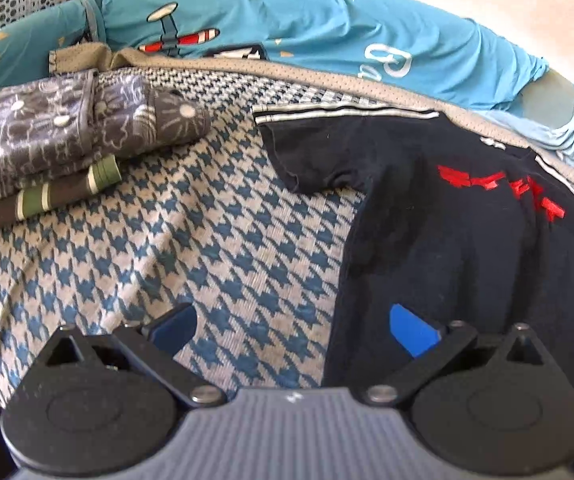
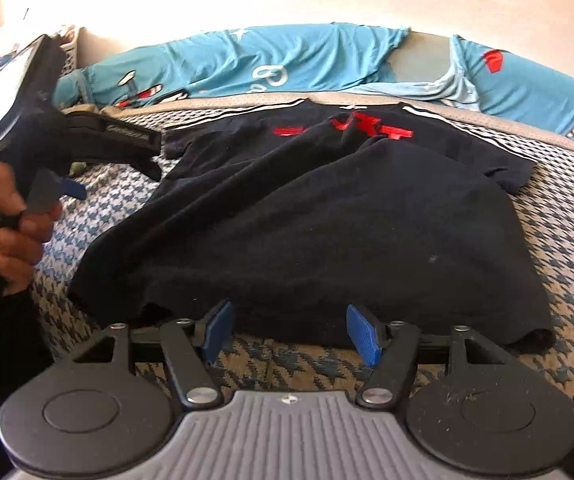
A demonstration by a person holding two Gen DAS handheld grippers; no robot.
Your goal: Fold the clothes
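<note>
Jaws of both the left gripper (image 1: 293, 330) and right gripper (image 2: 293, 330) stand apart, empty. Black T-shirt (image 2: 327, 224) lies spread on the houndstooth bedcover (image 1: 191, 248).

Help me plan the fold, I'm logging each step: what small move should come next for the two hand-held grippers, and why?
Probably ease the right hand-held gripper forward and close it on the near hem of the black T-shirt. Its jaws stand open right at that hem, holding nothing. The shirt lies spread on the houndstooth cover, unfolded. The left hand-held gripper is also open, beside the shirt's side edge.
</note>
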